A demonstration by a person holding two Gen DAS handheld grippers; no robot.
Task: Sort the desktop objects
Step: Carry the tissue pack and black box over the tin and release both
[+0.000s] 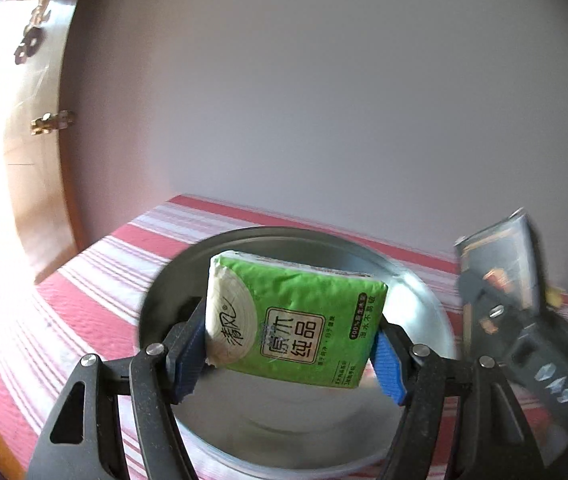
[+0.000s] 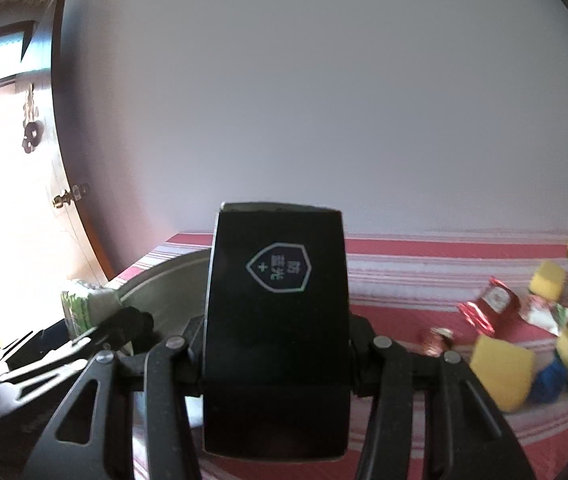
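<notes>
My left gripper [image 1: 290,354] is shut on a green tissue pack [image 1: 292,316] and holds it above a round metal tray [image 1: 416,292] on the red striped cloth. My right gripper [image 2: 278,340] is shut on a black box [image 2: 278,320] with a shield logo, held upright just right of the tray [image 2: 164,292]. The black box and right gripper also show blurred in the left wrist view [image 1: 500,264]. The tissue pack [image 2: 80,304] and left gripper show at the left of the right wrist view.
To the right on the striped cloth [image 2: 404,280] lie several yellow sponges [image 2: 500,372], red snack wrappers [image 2: 492,304] and a blue object [image 2: 550,380]. A white wall stands behind the table. A wooden door [image 1: 32,160] is at the left.
</notes>
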